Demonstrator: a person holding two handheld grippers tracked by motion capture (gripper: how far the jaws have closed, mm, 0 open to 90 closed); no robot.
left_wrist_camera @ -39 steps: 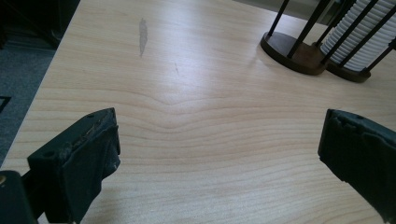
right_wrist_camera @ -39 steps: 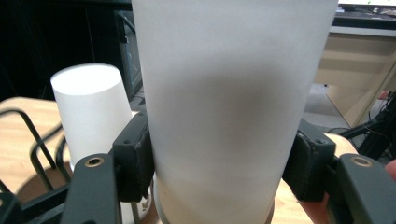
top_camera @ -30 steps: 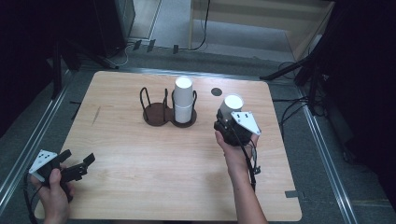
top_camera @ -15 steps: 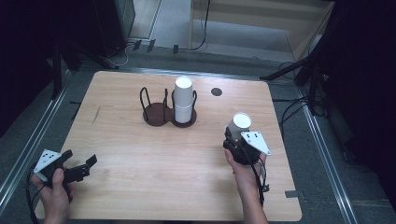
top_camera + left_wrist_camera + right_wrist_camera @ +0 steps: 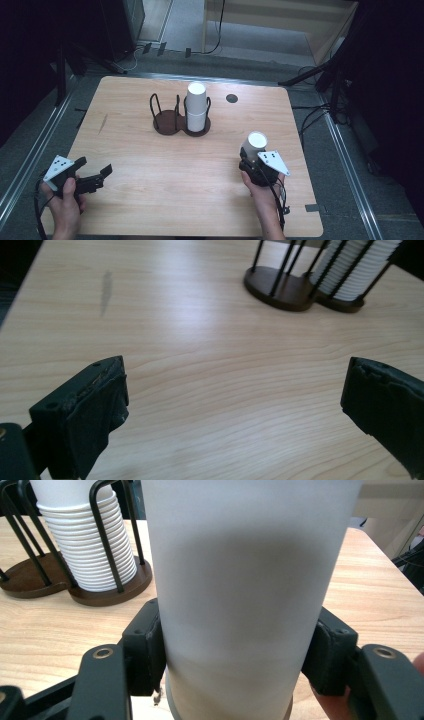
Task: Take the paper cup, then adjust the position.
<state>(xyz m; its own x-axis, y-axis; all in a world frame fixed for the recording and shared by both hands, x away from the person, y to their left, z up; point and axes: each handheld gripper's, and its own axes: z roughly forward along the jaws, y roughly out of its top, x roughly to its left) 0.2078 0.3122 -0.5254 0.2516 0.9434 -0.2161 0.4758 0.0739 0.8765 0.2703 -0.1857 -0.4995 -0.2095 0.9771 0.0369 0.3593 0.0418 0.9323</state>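
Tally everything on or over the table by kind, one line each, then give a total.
White cup held in the right gripper: 1
Stack of white cups in the holder: 1
Dark two-bay cup holder: 1
Black round mark on the table top: 1
Hand-held grippers: 2, the left gripper empty
Total: 6

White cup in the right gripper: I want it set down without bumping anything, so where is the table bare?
Bare wood spans the middle, between the left gripper and the right gripper holding the white cup, in front of the cup holder. The holder with its cup stack is the crowded spot.
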